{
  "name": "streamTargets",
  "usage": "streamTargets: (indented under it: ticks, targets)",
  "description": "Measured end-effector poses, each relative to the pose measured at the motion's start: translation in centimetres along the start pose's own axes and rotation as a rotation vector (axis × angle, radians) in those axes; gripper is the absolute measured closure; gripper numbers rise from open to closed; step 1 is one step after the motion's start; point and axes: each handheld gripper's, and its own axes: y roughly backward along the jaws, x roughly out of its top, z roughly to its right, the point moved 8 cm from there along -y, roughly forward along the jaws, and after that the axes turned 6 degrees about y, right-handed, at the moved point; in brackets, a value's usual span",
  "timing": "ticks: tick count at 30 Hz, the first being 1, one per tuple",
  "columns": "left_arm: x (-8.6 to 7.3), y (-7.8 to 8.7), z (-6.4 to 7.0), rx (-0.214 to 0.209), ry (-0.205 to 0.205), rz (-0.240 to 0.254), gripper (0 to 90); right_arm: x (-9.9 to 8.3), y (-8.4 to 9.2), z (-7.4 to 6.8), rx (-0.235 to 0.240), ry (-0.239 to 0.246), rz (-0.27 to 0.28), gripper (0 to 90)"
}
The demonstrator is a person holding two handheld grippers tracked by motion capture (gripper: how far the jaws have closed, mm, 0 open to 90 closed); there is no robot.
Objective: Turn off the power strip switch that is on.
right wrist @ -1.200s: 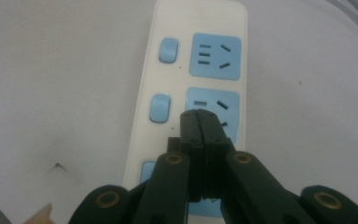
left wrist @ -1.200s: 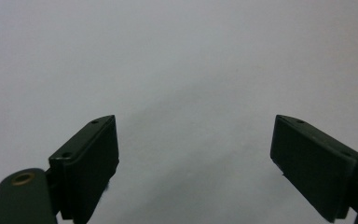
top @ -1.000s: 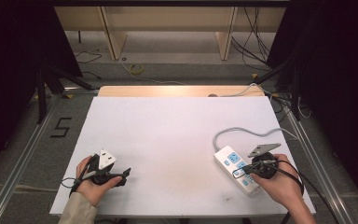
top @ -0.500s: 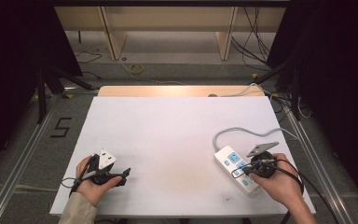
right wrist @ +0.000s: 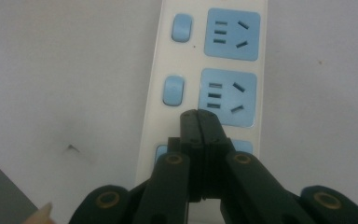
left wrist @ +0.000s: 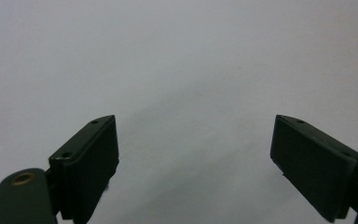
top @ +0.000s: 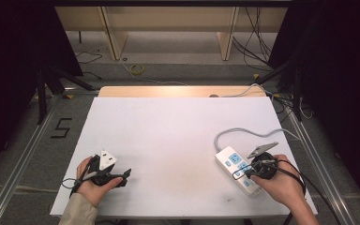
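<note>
1. The white power strip (top: 238, 169) is found at the near right of the white table (top: 168, 140), lying at a slant, with its grey cable (top: 243, 132) curling away toward the far edge.
2. The right gripper (top: 238, 174) is held over the near half of the strip with its jaws pressed together and nothing between them; in the right gripper view the closed tips (right wrist: 199, 122) sit at the lower edge of the middle blue socket (right wrist: 227, 96), just beside its blue rocker switch (right wrist: 173, 90).
3. The step in hand is judged to be a press on one of the strip's switches with the closed tips. For this the jaws should be left closed, so that one firm, blunt point is offered.
4. The tips should be shifted sideways off the socket face and centred on the rocker before any pressure is applied; a press on the socket itself would achieve nothing.
5. Pressure should be directed straight down, since a slanted push could slide the light strip across the smooth table.
6. The left gripper (top: 117, 176) rests at the near left, well apart from the strip, with its jaws spread wide and empty over bare table; it could be brought across to steady the strip if sliding is feared.
</note>
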Motion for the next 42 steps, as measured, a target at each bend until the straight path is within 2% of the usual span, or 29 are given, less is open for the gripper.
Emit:
streamTargets:
  ticks: [42]
  targets:
    - [-0.01, 0.02, -0.09, 0.006, -0.003, -0.001, 14.9, 0.00, -0.23, -0.88, 0.024, 0.006, -0.091, 90.0]
